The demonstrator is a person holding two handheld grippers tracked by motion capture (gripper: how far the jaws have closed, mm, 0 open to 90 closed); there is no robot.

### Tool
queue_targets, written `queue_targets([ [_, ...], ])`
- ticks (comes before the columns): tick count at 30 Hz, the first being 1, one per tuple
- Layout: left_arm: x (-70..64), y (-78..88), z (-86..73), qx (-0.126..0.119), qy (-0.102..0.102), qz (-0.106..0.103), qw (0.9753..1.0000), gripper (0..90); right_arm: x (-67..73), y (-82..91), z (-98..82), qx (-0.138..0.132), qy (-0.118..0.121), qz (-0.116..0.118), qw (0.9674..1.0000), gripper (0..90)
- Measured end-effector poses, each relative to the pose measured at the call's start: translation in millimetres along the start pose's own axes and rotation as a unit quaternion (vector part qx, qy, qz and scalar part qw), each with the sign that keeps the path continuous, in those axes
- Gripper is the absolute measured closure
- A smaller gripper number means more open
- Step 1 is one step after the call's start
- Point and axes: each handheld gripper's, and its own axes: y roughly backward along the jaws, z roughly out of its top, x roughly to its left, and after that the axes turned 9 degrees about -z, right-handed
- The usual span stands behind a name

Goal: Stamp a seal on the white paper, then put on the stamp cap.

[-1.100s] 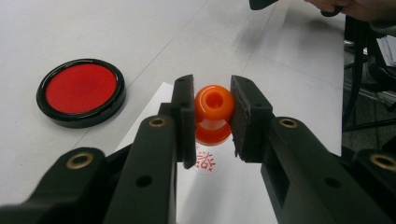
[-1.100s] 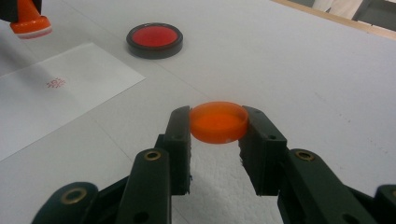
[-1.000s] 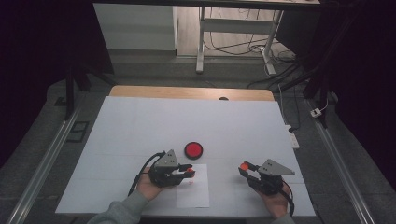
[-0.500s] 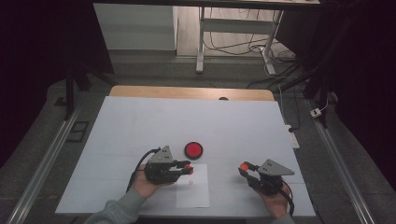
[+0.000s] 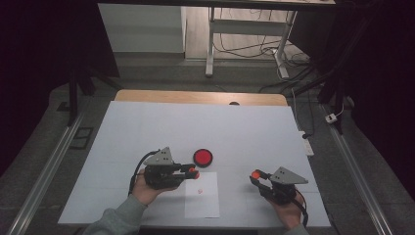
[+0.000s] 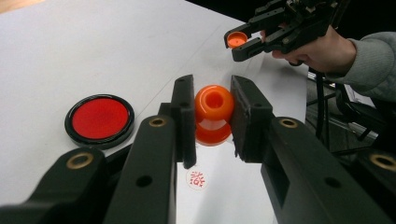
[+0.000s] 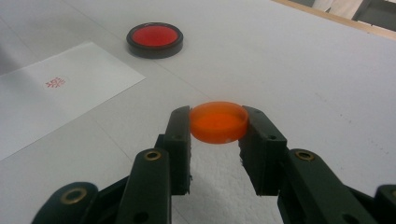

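Lifted since the earlier frames, the left gripper (image 5: 192, 172) now hangs over the white paper sheet (image 5: 202, 205) on the white table (image 5: 147, 127), clamped on the orange stamp (image 6: 214, 114), whose long axis points down at the red imprint (image 6: 197, 179). Beyond the sheet sits the red ink pad (image 5: 202, 157). Right of the sheet, the right gripper (image 5: 256, 175) pinches the orange cap (image 7: 218, 121), its open side up; capping likely needs both to meet.
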Motion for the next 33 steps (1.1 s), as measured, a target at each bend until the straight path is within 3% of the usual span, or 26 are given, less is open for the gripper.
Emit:
queue_targets([
  [15, 2.2, 2.6, 1.1, -0.005, 0.005, -0.005, 1.0, 71.9, 2.9, -0.7, 3.0, -0.003, 0.003, 0.003, 1.0, 64.4],
  [33, 1.3, 0.8, 1.7, -0.005, 0.007, -0.002, 1.0, 71.9, 14.4, -5.3, 11.0, -0.015, 0.002, 0.026, 0.9995, 64.4],
])
